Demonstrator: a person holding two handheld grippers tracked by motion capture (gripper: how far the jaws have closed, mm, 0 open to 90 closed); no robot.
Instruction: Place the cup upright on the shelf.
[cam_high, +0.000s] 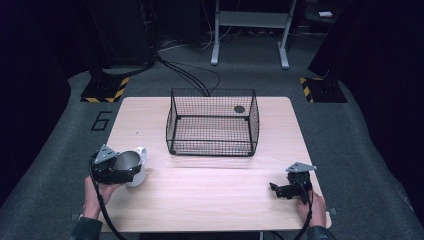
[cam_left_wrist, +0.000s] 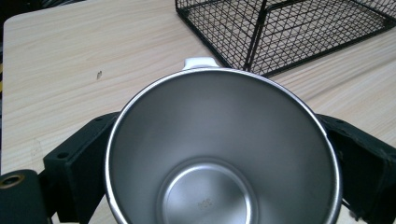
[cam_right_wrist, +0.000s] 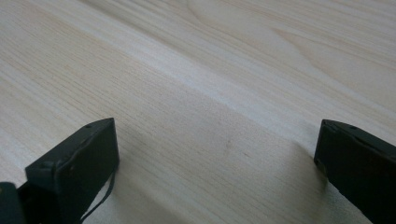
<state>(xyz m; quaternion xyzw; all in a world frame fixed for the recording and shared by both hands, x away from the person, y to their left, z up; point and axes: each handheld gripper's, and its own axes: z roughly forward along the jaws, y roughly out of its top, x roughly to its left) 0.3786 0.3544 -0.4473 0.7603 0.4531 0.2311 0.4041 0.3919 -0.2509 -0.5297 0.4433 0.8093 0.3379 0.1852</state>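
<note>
Probably a lab: dark curtained walls, grey carpet, hazard-taped stand bases (cam_high: 104, 89) (2 of them), floor cables (cam_high: 192, 75), a painted 6 (cam_high: 101, 120).

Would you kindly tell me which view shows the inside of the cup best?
The left gripper view: the cup opens toward the camera, steel walls and bottom plain. The high view shows it small, from above, inside the left gripper.

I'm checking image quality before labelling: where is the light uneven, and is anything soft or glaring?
High view: table lit, surroundings nearly black. Left gripper view: cup sharp, soft sheen inside, no harsh glare; basket sharp. Right gripper view: jaws slightly blurred, each casting a faint shadow on the wood.
</note>
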